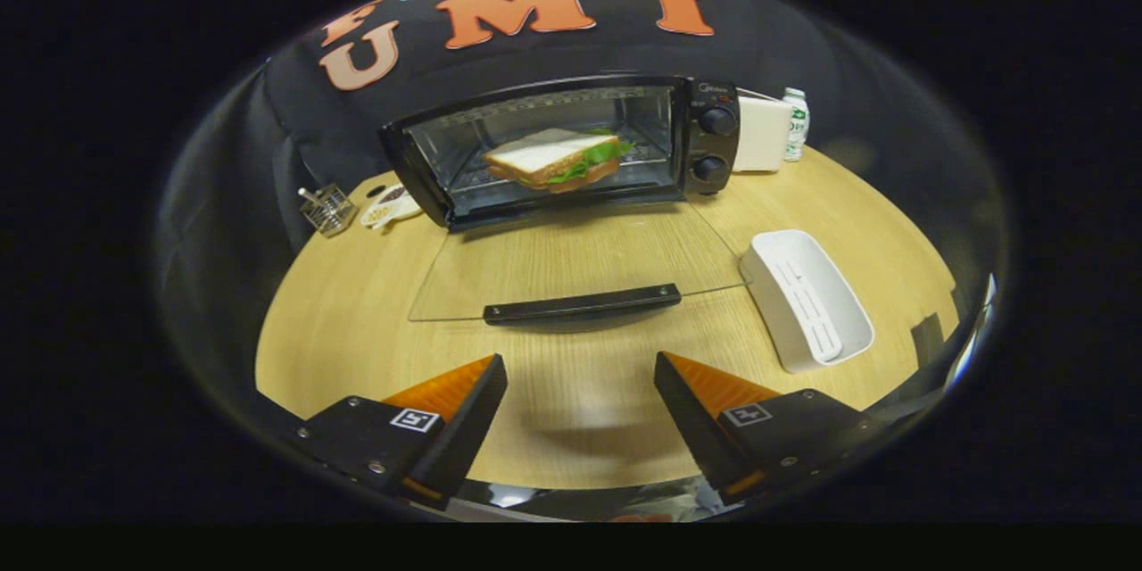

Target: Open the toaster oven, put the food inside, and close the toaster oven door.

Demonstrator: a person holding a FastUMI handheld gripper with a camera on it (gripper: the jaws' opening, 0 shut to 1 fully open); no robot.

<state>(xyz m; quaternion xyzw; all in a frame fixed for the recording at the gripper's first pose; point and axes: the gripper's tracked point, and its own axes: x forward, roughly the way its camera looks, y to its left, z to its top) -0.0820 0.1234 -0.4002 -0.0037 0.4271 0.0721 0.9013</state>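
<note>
Fingers of my gripper (580,393) stand spread wide with nothing between them, hovering over the wooden table (357,348). At twelve o'clock from them I see the toaster oven (571,147) with its glass door (571,263) folded flat down on the tabletop, the dark handle (582,303) just ahead of the fingertips. The sandwich (558,159) lies inside on the rack. At two o'clock rests a white tray (807,299), empty. Beside the oven's knob side I see a white box (763,134) and a bottle (795,123). At ten o'clock sit a small wire basket (326,209) and a little dish (388,205).
</note>
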